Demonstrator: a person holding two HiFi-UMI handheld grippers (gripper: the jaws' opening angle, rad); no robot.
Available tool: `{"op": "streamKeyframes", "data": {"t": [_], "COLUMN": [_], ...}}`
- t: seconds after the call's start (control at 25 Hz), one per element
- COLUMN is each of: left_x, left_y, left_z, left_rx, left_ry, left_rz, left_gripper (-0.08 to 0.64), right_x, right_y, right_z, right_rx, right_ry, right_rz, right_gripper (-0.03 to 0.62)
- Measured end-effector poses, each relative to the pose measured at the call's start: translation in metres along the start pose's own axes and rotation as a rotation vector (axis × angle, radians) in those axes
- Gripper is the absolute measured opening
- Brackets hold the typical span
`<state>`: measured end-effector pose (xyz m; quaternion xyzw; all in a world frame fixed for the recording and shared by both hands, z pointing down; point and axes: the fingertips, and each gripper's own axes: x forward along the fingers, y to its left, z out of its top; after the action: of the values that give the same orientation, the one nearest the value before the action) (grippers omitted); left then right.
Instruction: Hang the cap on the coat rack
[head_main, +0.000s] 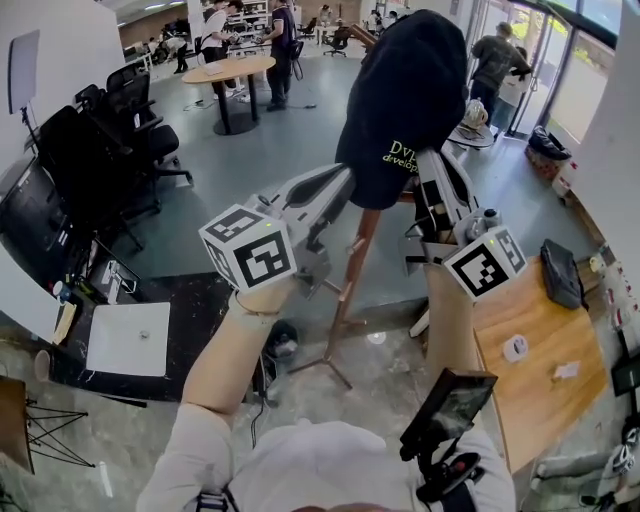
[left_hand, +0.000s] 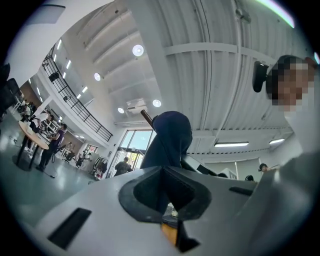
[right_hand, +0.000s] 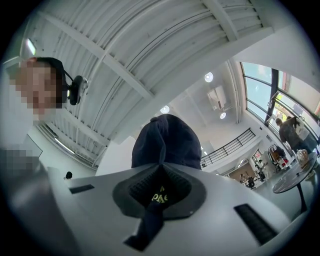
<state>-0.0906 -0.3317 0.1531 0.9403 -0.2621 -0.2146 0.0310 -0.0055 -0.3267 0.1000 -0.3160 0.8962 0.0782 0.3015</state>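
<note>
A dark navy cap (head_main: 410, 100) with yellow lettering is held high over the top of the wooden coat rack (head_main: 352, 268). From the lower left, my left gripper (head_main: 345, 182) is shut on the cap's edge. My right gripper (head_main: 426, 162) is shut on its lower rim beside the lettering. In the left gripper view the cap (left_hand: 168, 140) rises just beyond the shut left gripper (left_hand: 162, 170), with a brown rack peg (left_hand: 146, 116) beside it. In the right gripper view cap fabric (right_hand: 167, 140) fills the shut right gripper (right_hand: 160, 169), and a strap hangs down between the jaws.
A wooden table (head_main: 540, 390) at the right carries a tape roll (head_main: 515, 347) and a dark pouch (head_main: 562, 272). Black office chairs (head_main: 120, 130) stand at the left. A round table (head_main: 230, 68) with people is at the back. The rack's tripod feet (head_main: 330, 368) spread on the floor.
</note>
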Motion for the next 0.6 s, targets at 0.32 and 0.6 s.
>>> {"op": "streamKeyframes", "data": {"t": [0.32, 0.6], "left_x": [-0.01, -0.014], "left_y": [0.004, 0.008], "left_z": [-0.021, -0.048], "left_rx": [-0.024, -0.069], "left_ry": [0.04, 0.046], "left_rz": [0.033, 0.013], "left_gripper": [0.009, 0.009], "right_x": [-0.013, -0.024], "right_y": [0.0, 0.006], "right_z": [-0.015, -0.017], "right_rx": [-0.015, -0.057], "right_ry": [-0.045, -0.091], "right_rz": [-0.022, -0.045], "right_gripper": [0.031, 0.032]}}
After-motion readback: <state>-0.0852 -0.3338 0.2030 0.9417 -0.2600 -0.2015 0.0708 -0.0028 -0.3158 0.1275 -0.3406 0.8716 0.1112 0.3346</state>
